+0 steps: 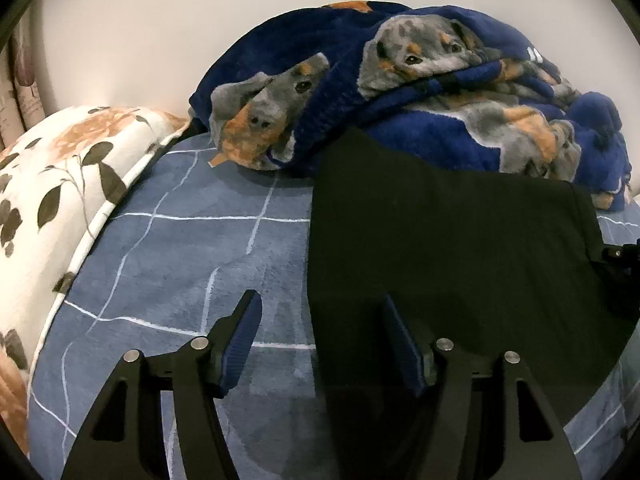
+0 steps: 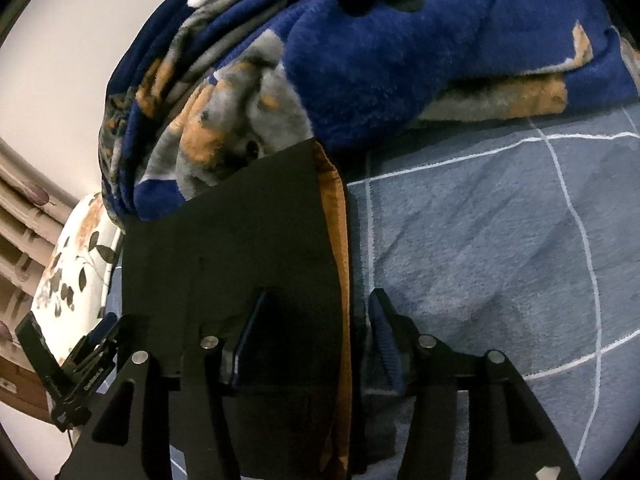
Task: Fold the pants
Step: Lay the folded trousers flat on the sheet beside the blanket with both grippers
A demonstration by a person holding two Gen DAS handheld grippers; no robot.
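Note:
Black pants (image 1: 452, 240) lie flat on the blue checked bed cover; they also show in the right wrist view (image 2: 248, 240), with an orange-brown lining strip (image 2: 338, 248) along their right edge. My left gripper (image 1: 320, 316) is open, low over the pants' left edge, its right finger over the black cloth and its left finger over the cover. My right gripper (image 2: 316, 312) is open, straddling the pants' right edge with the orange strip between its fingers. Neither holds cloth. The right gripper shows at the right rim of the left wrist view (image 1: 622, 256), the left gripper at the lower left of the right wrist view (image 2: 80, 364).
A bunched blue plush blanket with dog prints (image 1: 420, 88) lies behind the pants and touches their far end; it also shows in the right wrist view (image 2: 360, 60). A white floral pillow (image 1: 60, 192) sits on the left. The blue checked cover (image 2: 500, 240) stretches right. A wall stands behind.

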